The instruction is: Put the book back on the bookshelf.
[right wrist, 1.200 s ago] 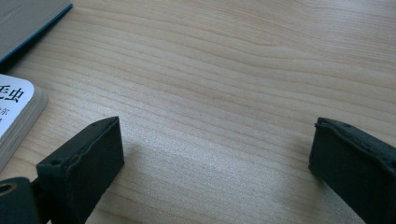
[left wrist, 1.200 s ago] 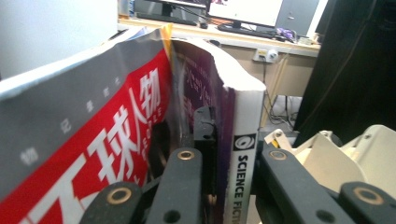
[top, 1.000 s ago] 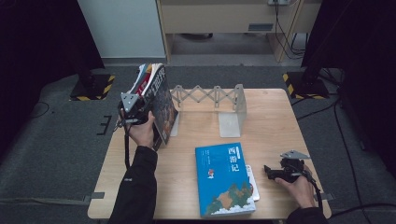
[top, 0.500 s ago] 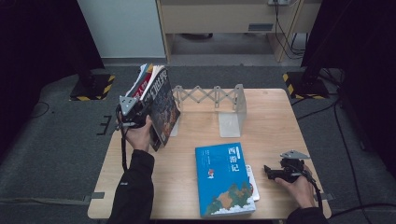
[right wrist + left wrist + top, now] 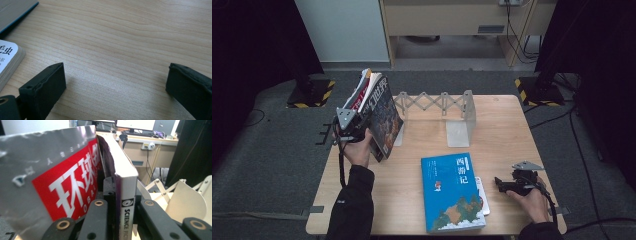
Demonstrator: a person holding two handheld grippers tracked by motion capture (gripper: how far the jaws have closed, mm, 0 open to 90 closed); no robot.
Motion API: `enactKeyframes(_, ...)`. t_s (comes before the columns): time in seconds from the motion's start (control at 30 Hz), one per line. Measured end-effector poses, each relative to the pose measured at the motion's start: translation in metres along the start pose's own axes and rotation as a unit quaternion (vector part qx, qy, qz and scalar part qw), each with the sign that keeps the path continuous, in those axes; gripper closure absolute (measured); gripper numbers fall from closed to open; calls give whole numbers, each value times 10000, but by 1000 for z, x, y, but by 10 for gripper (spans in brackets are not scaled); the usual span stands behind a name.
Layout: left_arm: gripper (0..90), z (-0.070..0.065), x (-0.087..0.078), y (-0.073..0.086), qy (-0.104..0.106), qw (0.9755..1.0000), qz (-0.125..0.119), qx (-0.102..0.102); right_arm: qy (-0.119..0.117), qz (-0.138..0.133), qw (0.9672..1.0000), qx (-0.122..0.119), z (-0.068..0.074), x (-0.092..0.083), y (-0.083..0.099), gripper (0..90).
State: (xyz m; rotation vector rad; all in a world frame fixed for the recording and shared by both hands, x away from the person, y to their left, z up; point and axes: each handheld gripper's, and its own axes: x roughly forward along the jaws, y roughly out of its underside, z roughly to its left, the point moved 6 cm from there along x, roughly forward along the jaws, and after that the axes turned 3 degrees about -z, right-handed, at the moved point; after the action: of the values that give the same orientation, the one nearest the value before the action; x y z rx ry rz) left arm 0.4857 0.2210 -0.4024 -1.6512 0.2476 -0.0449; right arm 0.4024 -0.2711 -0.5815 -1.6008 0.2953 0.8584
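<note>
The left gripper (image 5: 357, 131) is clamped on 2 books (image 5: 377, 112), holding them upright and tilted above the table's left edge, near the expanding rack (image 5: 437, 107), likely for shelving there. The blue book (image 5: 452, 192) lies flat mid-table. The right gripper (image 5: 502, 184) rests beside it, jaws wide apart and empty.

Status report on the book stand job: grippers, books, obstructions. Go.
Left gripper shut on upright books at the rack's left end. Right gripper open, empty, resting on table. Blue book lies flat. Rack unobstructed.
</note>
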Motion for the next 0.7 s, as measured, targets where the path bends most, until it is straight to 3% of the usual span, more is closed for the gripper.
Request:
enactKeyframes(0.53, 794, 2, -1, 0, 37, 10000, 36, 23, 0, -1, 10000, -4, 0, 0, 0, 30)
enactKeyframes(0.7, 722, 0, -5, -1, 89, 10000, 10, 33, 0, -1, 10000, -5, 0, 0, 0, 30)
